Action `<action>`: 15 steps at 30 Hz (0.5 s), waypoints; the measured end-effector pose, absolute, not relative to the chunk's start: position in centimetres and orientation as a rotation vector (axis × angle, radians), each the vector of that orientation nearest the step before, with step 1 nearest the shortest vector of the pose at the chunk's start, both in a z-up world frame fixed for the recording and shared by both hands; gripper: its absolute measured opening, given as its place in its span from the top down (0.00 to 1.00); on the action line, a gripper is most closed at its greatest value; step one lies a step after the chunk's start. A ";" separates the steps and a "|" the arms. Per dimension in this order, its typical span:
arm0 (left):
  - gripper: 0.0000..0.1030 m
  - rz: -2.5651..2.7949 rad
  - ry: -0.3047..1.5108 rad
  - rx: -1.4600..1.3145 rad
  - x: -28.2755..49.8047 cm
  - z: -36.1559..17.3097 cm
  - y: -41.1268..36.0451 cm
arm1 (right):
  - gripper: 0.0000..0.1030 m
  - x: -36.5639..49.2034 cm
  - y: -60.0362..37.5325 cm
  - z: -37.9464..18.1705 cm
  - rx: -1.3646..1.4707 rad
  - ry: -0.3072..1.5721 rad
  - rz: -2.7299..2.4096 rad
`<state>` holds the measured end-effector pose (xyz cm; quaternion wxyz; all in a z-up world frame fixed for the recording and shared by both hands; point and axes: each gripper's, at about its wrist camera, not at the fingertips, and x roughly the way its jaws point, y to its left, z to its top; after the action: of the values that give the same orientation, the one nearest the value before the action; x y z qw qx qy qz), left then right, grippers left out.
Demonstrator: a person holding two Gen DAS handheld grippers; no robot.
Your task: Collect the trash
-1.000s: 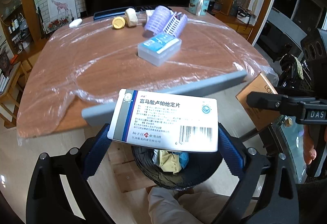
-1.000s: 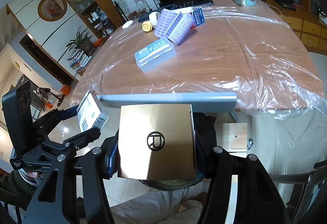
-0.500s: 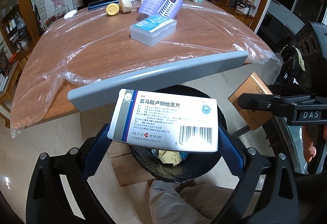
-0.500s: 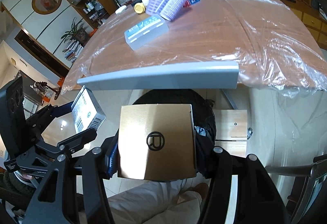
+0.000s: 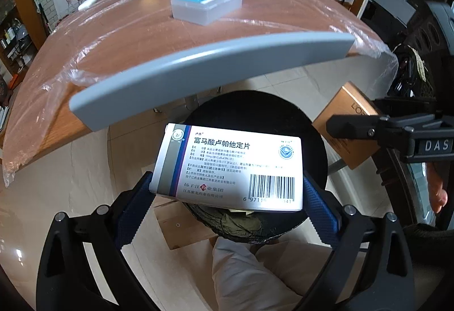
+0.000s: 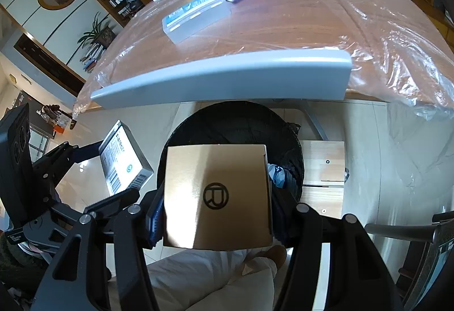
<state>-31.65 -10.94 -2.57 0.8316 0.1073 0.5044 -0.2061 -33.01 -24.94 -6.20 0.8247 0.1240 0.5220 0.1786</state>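
Left tool (image 5: 227, 197) pinches white medicine box (image 5: 229, 166), right tool (image 6: 215, 214) pinches gold box (image 6: 217, 194), both over black-lined bin (image 6: 289, 152) holding scraps.

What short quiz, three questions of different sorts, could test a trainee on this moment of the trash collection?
1. True or false: the left gripper is empty.
2. Multiple choice: the gold box in the right gripper hangs over A) the table, B) the black bin, C) a chair.
3. Fill in: the white medicine box shows a ____ at its lower right corner.

Key: 1 false, it is shut on the medicine box. 2 B. 3 barcode.
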 end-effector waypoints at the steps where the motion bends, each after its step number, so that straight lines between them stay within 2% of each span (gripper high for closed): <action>1: 0.05 -0.439 1.072 0.231 -31.6 -2.7 -10.9 | 0.44 -32.9 -24.9 -6.3 0.262 1.111 0.378; 15: 0.05 -0.449 1.103 0.299 -30.8 -4.9 -11.9 | 0.44 -31.6 -24.2 -8.2 0.239 1.142 0.335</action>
<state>-30.76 -11.87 -4.92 0.8174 0.1404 0.5175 -0.2105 -31.56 -24.23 -8.18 0.8215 0.1121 0.5364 0.1574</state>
